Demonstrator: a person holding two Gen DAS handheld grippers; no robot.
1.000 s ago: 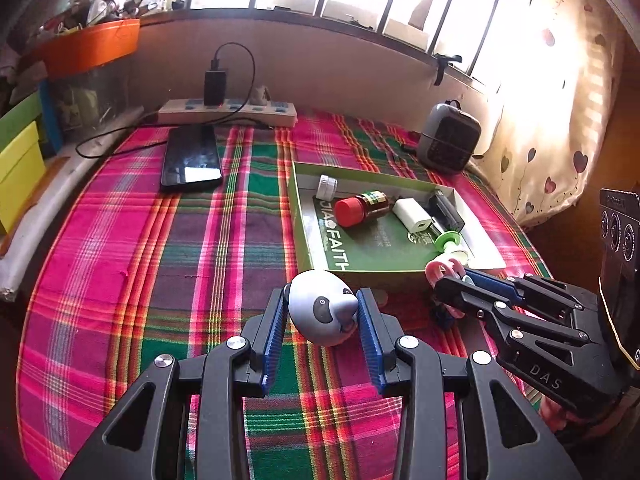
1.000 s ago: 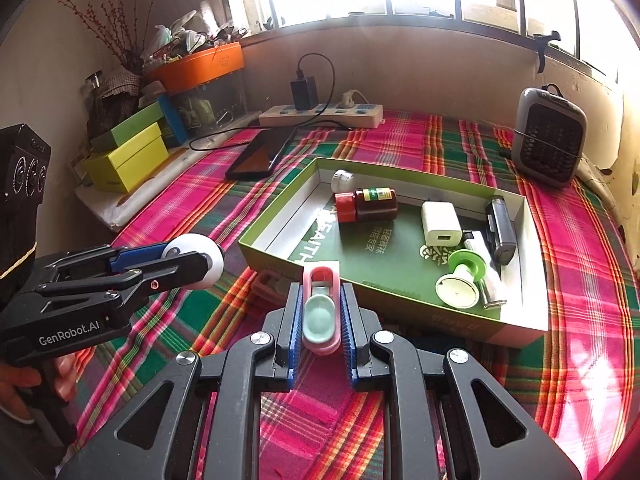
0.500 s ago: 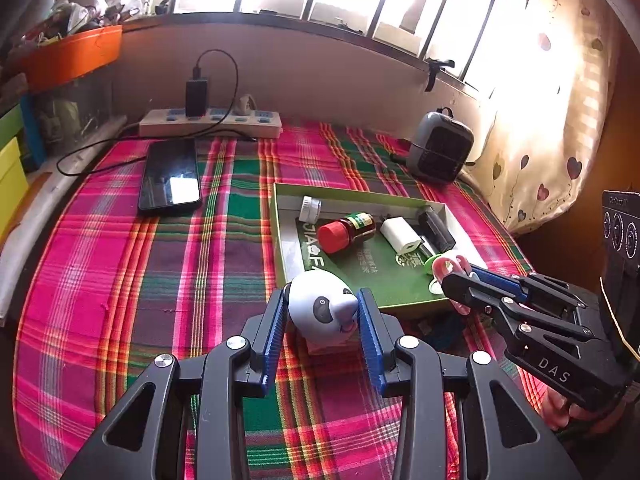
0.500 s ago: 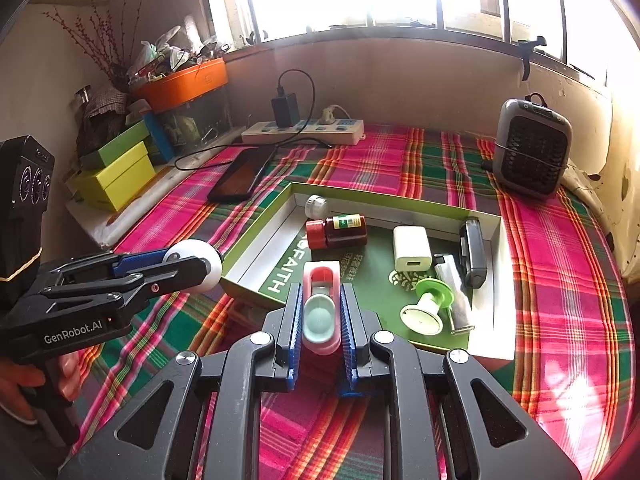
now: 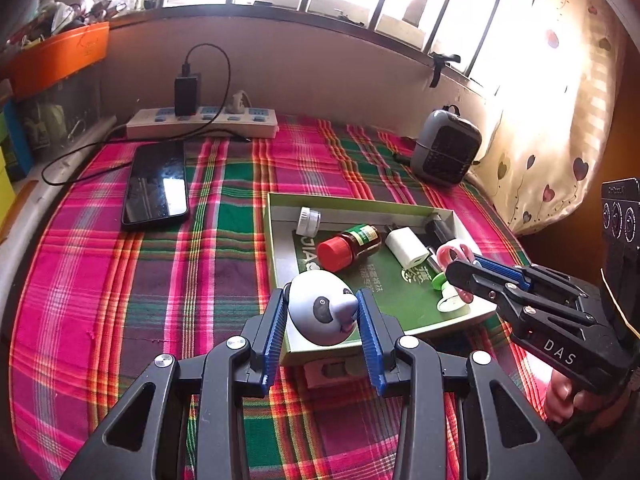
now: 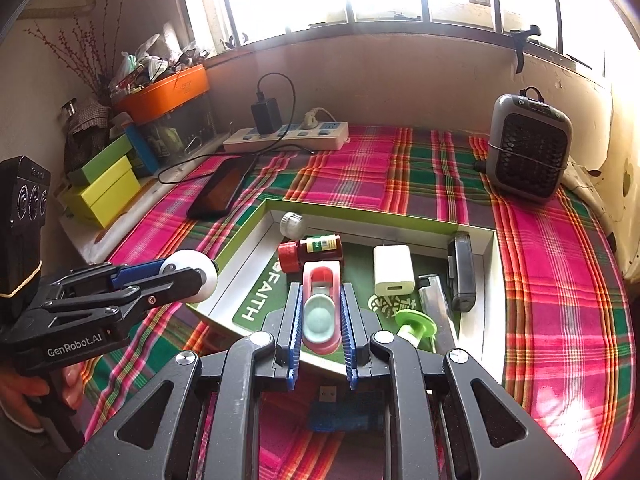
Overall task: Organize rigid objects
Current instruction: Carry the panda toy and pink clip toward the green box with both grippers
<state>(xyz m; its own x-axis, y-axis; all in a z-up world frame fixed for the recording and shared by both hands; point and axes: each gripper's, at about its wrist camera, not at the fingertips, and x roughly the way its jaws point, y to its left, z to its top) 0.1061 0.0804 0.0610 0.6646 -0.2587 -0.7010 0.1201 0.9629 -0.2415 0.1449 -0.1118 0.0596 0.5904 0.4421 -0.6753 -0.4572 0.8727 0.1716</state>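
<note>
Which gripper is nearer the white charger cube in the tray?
Right. The right gripper, holding a pink case, hangs just beside the white charger cube; the left gripper is outside the tray's far wall.

Both wrist cameras look steeply down along their fingers toward the green tray (image 5: 276, 240), near its front edge, left one from its left; both share the tray (image 6: 490, 276).

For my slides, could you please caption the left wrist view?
Left gripper carries a panda toy toward the green tray.
</note>
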